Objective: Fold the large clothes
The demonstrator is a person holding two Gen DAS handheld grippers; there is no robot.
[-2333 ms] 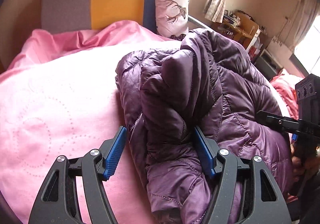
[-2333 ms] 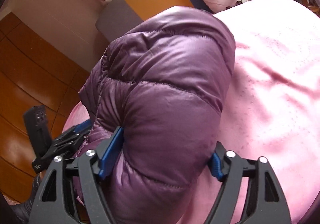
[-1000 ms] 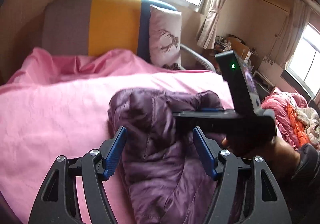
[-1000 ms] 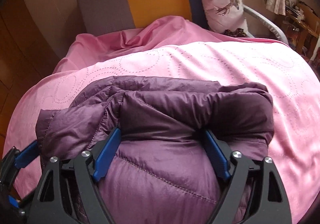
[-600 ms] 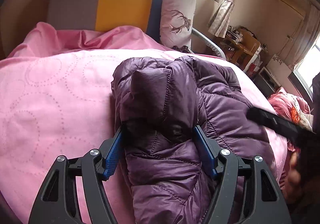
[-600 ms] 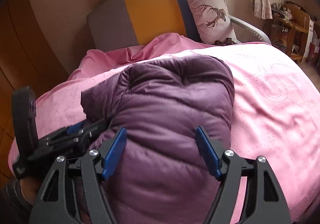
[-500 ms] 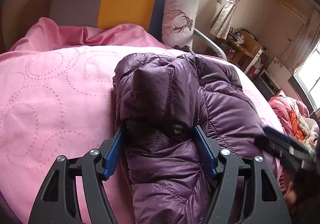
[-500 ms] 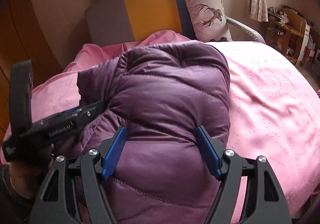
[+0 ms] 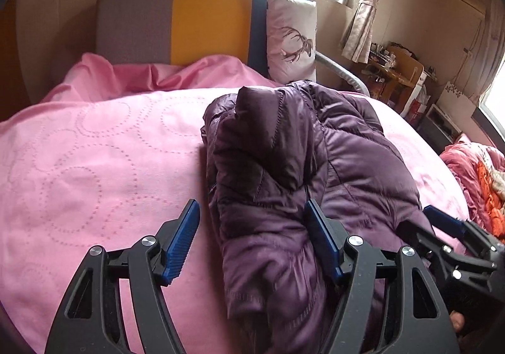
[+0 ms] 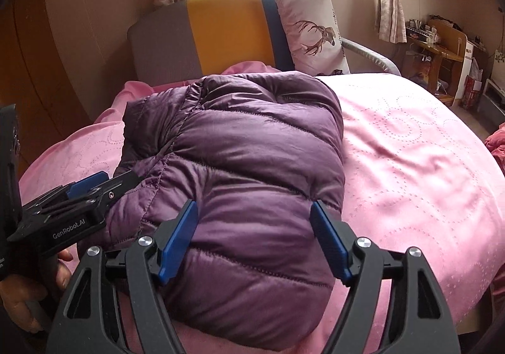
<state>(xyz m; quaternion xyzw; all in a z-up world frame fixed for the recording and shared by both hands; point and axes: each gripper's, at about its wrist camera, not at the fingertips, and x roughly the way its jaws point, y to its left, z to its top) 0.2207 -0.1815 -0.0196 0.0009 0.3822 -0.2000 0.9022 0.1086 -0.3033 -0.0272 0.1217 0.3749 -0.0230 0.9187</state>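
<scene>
While the purple down jacket (image 10: pixel 240 171) sits bundled on the pink bedspread (image 10: pixel 410 158), both tools have fingers spread apart, gripping nothing: left gripper (image 9: pixel 252 243) straddles the jacket's bunched side, right gripper (image 10: pixel 254 243) frames its near end. Risk: puffy slick fill likely springs open unpinned, or slides toward the bed's near edge.

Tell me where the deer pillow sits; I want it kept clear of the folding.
The deer pillow stands upright against the headboard's blue right end, beyond the purple down jacket on the pink bedspread.
</scene>
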